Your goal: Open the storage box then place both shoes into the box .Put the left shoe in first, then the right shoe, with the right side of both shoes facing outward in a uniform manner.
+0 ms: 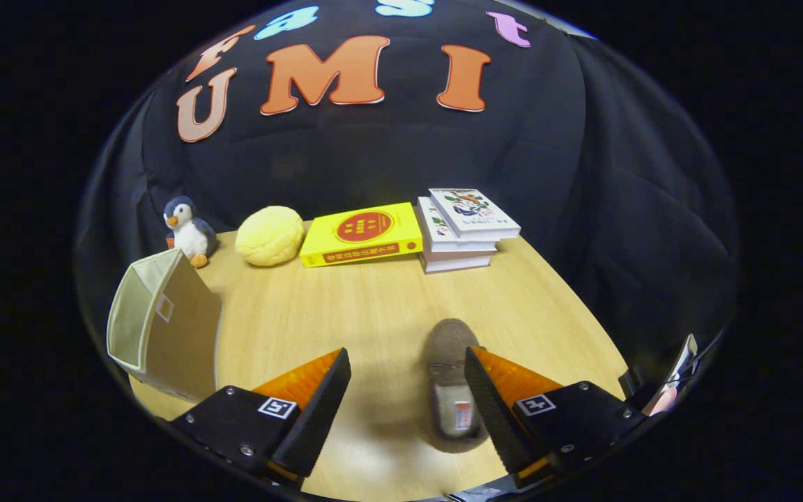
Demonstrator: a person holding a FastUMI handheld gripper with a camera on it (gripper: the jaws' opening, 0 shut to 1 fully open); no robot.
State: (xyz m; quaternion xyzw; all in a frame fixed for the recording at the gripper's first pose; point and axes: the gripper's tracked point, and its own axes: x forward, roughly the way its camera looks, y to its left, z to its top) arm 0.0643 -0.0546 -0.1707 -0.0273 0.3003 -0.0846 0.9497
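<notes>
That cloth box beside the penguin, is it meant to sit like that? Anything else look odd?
The storage box is tipped on its side, opening facing sideways. One shoe lies on the table between the gripper's open jaws, close to one finger. Nothing is spilled or damaged.

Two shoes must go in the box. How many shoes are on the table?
1. A shoe lies between the open hand-held gripper's fingers, against the right one. Another may be hidden.

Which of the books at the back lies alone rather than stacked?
The yellow book, flat by itself between the yellow ball and the stacked white books. Open gripper.
</notes>
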